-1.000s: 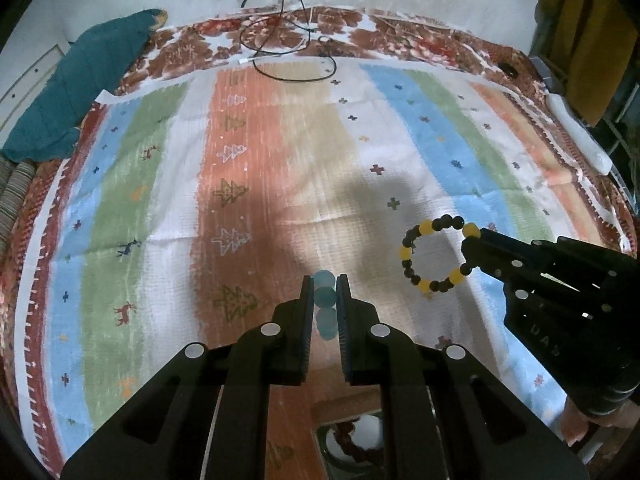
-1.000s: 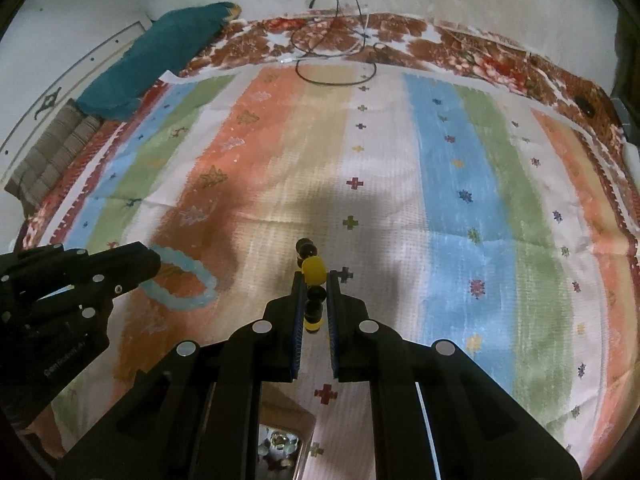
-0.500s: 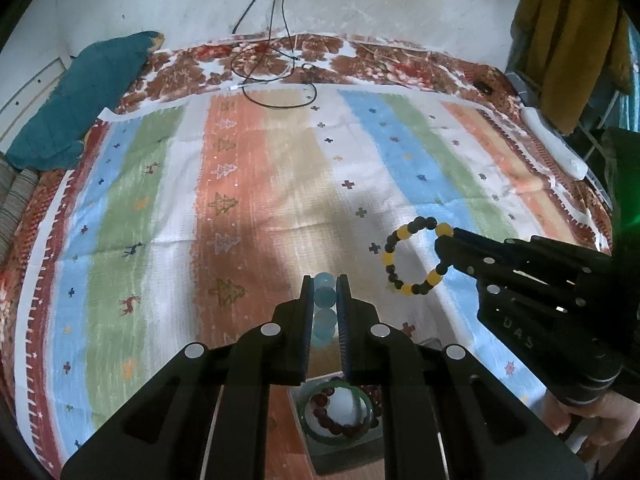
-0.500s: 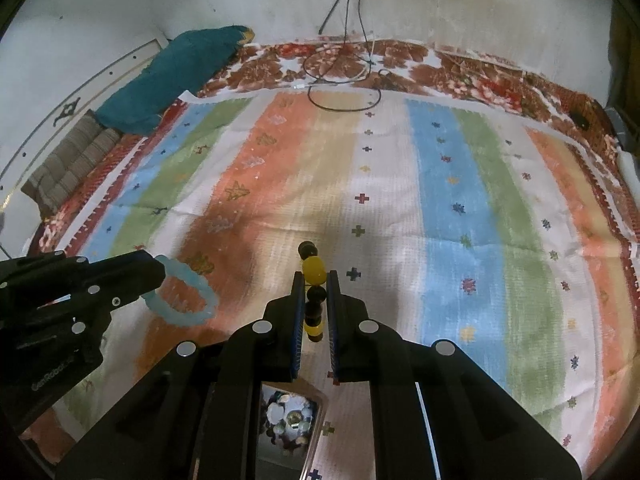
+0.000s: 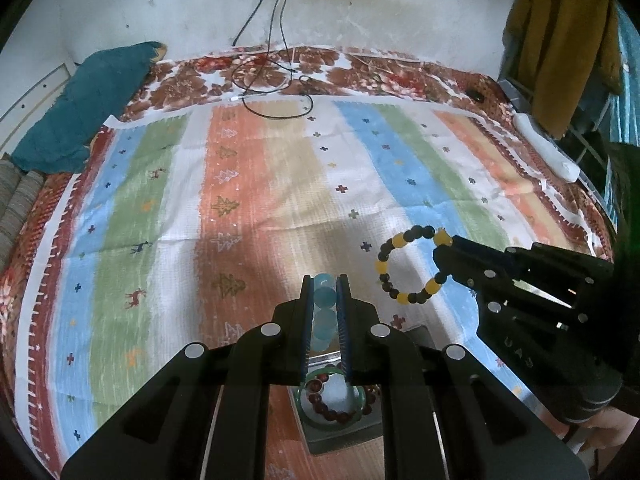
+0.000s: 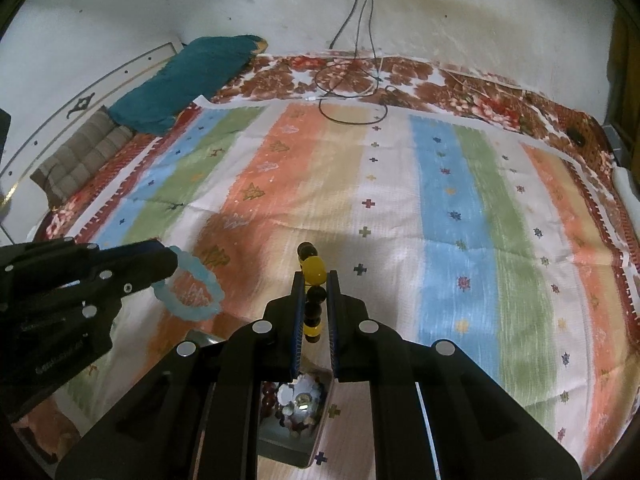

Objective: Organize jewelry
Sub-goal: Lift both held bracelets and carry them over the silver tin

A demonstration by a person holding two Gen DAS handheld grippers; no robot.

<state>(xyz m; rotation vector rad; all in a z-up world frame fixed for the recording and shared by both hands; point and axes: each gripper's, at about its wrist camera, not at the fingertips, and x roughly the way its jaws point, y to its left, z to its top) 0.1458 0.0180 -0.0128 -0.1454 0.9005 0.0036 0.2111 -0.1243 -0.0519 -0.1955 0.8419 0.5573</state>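
Bracelets: left gripper (image 5: 325, 300) pinches the pale-blue bead bracelet (image 6: 191, 292), right gripper (image 6: 315, 294) the black-and-yellow bead bracelet (image 5: 408, 266); light, floppy, slippery beads, best held across the strand.

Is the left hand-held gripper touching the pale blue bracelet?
Touching. The left wrist view shows the left hand-held gripper shut on the pale blue bracelet.

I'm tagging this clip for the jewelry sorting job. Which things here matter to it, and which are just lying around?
Part of the job:
- light blue bracelet, held in the left gripper
- black and yellow bracelet, held in the right gripper
- box holding other bracelets

Lying about:
- striped cloth
- teal pillow
- cables
- yellow coat
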